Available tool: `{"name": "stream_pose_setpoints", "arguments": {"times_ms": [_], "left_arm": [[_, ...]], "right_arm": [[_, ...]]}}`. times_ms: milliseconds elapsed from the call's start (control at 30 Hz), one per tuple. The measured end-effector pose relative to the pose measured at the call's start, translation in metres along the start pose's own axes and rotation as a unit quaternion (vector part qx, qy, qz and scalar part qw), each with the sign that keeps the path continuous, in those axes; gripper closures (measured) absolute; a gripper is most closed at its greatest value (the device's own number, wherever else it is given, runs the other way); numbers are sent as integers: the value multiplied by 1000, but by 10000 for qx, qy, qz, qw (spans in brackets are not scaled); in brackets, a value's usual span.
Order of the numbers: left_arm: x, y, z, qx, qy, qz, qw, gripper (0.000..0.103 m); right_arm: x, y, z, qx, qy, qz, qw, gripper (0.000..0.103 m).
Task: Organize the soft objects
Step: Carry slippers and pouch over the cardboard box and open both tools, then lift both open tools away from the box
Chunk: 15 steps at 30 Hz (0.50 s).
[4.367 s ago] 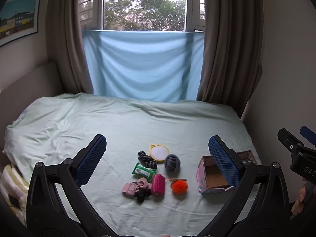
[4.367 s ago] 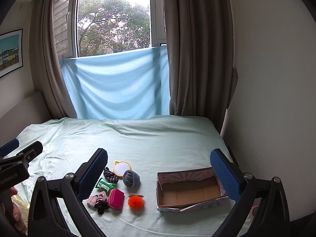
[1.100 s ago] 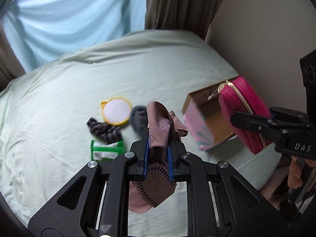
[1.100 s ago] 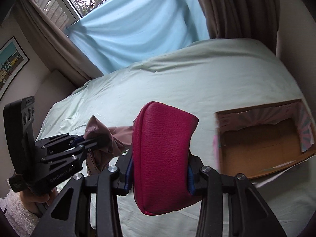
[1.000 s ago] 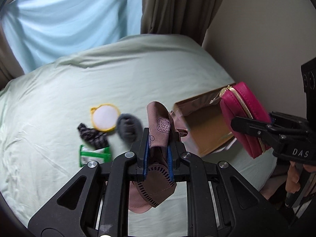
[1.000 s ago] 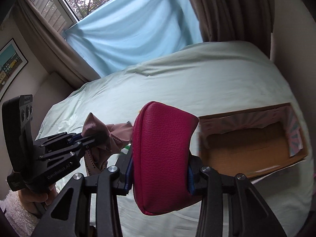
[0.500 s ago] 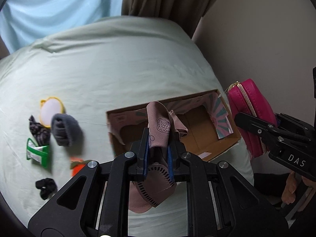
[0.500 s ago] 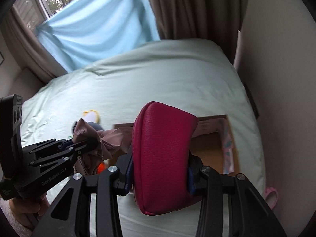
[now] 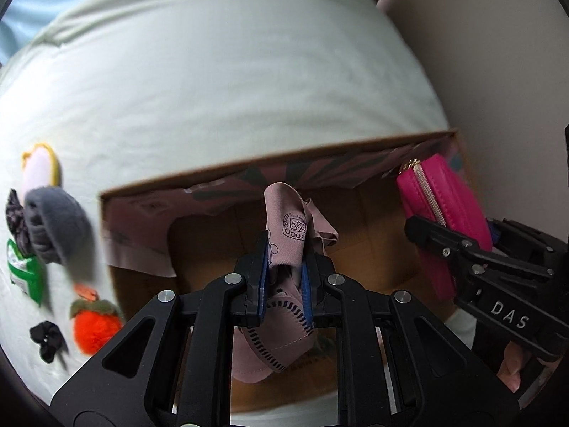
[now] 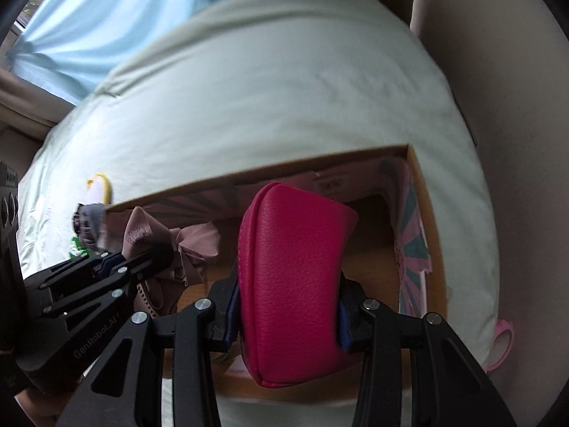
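L gripper [image 9: 284, 277] & R gripper [image 10: 286, 306] side by side, fingers clamped, angled down.

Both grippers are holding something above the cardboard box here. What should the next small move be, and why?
Probably lower a little and open both. The left gripper is shut on the dusty-pink cloth pouch and the right gripper on the magenta zip pouch, both over the open cardboard box.

cardboard box [image 9: 135, 192] floor: largely hidden behind the pink cloth [image 9: 284, 220] and magenta pouch [image 10: 295, 277]
green packet [image 9: 25, 274]: blurred, print unreadable
pink object [image 10: 503, 345]: mostly hidden behind the bed's edge, unidentifiable
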<state>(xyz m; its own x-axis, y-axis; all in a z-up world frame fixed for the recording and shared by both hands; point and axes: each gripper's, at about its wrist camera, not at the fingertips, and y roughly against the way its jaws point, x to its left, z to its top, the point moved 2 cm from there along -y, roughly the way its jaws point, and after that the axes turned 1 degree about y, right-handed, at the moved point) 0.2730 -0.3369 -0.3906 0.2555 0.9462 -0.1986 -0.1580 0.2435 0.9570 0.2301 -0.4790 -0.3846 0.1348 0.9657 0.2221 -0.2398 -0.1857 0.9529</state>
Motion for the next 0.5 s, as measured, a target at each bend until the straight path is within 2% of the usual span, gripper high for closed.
{"name": "stream_pose_setpoints", "arguments": {"times_ms": [100,233,267,300,333,367,400,500], "left_arm": [[2,-19,-2,186,-36,52,9998,90],[0,-22,-2,302,-126,93,9994,90],[-1,-20,-2,282,-177,132,9994,84],[-1,-19,-2,305,-243,166,9991,57],[-2,-19,-1,329,-296,252,9987,9],[-2,-21,-2,320,-334,324,9984,2],[-2,-18,-5,204,-401,306,9985,1],[-2,-17,-9,273,-462,256,9982,1]], "right_arm": [[-6,-18,2,176,-122,66,9997,64],[-10,-28,6,305,-254,160,9991,61],[-10,-30,7,358,-284,188,9988,59],[-10,-31,9,373,-324,174,9986,47],[-11,-31,11,381,-346,137,9986,20],[-8,-33,16,385,-371,150,9985,5],[-9,-34,17,394,-415,192,9982,0],[-13,-33,16,458,-502,282,9973,0]]}}
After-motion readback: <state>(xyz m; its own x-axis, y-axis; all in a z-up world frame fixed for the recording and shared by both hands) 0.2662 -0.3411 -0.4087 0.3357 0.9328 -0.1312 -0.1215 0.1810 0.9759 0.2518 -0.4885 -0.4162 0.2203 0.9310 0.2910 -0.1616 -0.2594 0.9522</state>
